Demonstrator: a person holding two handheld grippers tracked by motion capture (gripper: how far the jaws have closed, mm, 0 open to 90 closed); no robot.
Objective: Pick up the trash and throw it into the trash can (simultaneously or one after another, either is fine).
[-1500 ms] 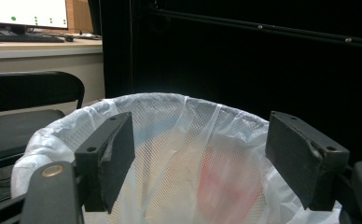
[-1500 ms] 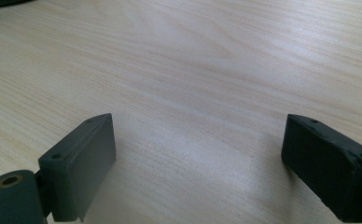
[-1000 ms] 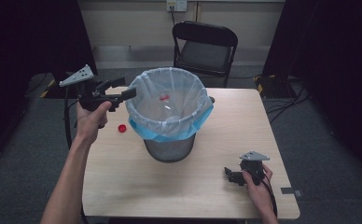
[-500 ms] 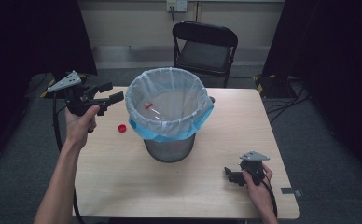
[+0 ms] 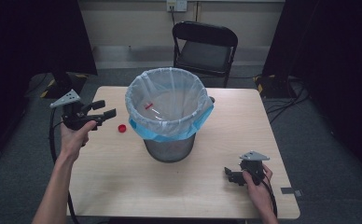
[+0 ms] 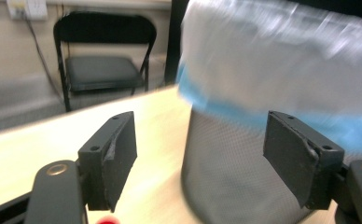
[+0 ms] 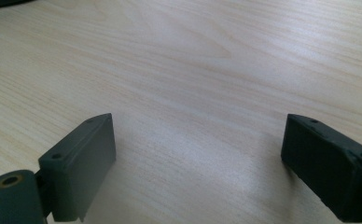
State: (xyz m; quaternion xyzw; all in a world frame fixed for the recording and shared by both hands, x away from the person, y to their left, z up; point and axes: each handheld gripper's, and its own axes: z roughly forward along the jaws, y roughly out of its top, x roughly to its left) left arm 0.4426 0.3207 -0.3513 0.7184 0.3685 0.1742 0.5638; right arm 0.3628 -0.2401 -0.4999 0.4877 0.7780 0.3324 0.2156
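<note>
Left gripper [image 5: 100, 109] hovering wide open, empty, at nine o'clock of the grey mesh bin with blue-white liner [image 5: 170, 112]; small red plastic cap [image 5: 121, 128] lying between; lower squarely over it; right gripper [image 5: 233, 175] resting open, empty.

fingers [image 6: 115, 158] spread before bin [image 6: 244, 182]; chair [image 6: 103, 60] behind table [image 6: 53, 140]

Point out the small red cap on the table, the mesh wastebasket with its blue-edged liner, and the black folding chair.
Small red cap [image 5: 121, 128], high view, on its top face.
Mesh wastebasket [image 5: 170, 149], high view, on its grey mesh wall below the liner.
Black folding chair [image 5: 203, 55], high view, on its seat.
</note>
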